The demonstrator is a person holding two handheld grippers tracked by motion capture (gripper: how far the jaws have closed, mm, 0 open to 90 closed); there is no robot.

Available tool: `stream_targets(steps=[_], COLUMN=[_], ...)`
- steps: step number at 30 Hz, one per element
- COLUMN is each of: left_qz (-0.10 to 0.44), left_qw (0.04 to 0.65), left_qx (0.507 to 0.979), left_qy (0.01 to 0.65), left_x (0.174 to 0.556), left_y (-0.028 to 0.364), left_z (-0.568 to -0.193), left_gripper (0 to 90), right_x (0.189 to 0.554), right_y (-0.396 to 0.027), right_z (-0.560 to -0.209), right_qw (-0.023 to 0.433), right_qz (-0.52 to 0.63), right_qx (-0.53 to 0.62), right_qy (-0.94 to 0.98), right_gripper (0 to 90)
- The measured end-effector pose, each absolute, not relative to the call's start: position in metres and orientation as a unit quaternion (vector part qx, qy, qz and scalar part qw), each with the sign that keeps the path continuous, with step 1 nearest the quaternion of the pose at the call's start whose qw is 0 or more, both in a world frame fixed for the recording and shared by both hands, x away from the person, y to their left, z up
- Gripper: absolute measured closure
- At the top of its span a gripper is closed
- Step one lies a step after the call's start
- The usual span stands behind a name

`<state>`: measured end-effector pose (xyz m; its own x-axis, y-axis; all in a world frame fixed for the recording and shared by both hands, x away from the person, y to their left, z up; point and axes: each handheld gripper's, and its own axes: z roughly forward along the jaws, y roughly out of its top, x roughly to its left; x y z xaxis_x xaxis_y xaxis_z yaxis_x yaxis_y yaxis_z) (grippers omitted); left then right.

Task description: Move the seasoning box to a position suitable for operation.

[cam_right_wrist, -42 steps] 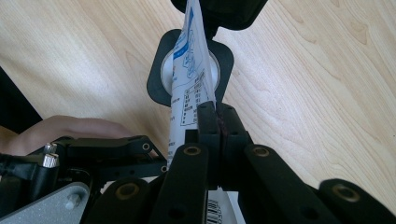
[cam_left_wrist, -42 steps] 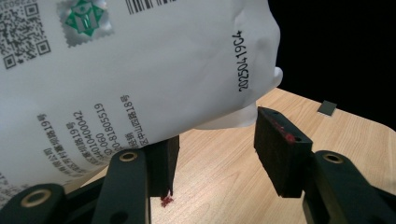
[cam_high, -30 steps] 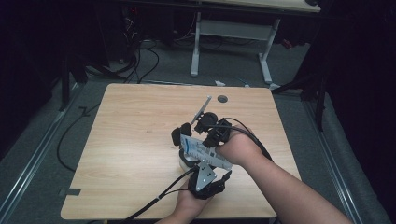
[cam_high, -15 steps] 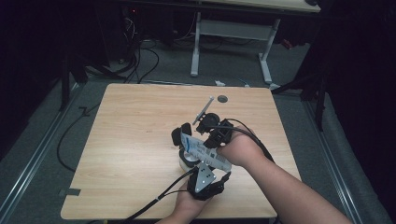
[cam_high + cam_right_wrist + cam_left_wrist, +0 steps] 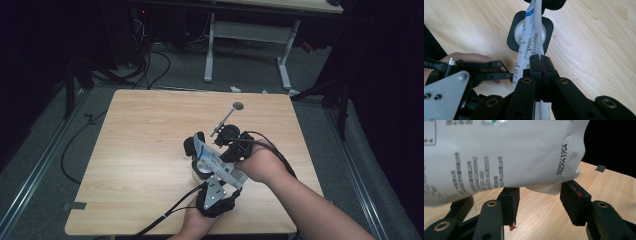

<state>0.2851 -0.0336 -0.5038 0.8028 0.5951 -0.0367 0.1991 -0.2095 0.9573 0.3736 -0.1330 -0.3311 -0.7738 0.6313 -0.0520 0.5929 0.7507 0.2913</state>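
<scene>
Now my right gripper [image 5: 541, 65] has its jaws pressed together on the white packet's [image 5: 532, 37] edge. Above my left gripper [image 5: 541, 202], whose jaws stand spread without touching it, the packet hangs at twelve o'clock. Farther off a cup [image 5: 517, 31] sits under it on the table [image 5: 145, 145].

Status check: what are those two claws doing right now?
Right claw shut on white packet. Left claw open beneath it. Spoon lies beyond, not obstructing.
</scene>
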Motion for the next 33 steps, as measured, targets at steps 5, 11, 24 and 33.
stream_targets(steps=[5, 11, 24, 33], left_qz=[0.173, 0.171, 0.169, 0.167], left_qw=[0.569, 0.566, 0.551, 0.546], left_qx=[0.761, 0.763, 0.773, 0.776], left_qy=[0.26, 0.261, 0.264, 0.267], left_x=[0.283, 0.281, 0.282, 0.282], left_y=[-0.032, -0.03, -0.026, -0.026], left_z=[-0.507, -0.511, -0.517, -0.521], left_gripper=[50.3, 50.3, 50.6, 50.7], right_x=[0.372, 0.371, 0.368, 0.364], right_y=[-0.136, -0.137, -0.143, -0.149], right_z=[-0.333, -0.335, -0.341, -0.344], right_qw=[0.068, 0.065, 0.058, 0.054], right_qz=[0.131, 0.131, 0.139, 0.146], right_qx=[0.333, 0.335, 0.338, 0.341], right_qy=[0.931, 0.931, 0.929, 0.927], right_gripper=[90.0, 90.0, 90.0, 90.0])
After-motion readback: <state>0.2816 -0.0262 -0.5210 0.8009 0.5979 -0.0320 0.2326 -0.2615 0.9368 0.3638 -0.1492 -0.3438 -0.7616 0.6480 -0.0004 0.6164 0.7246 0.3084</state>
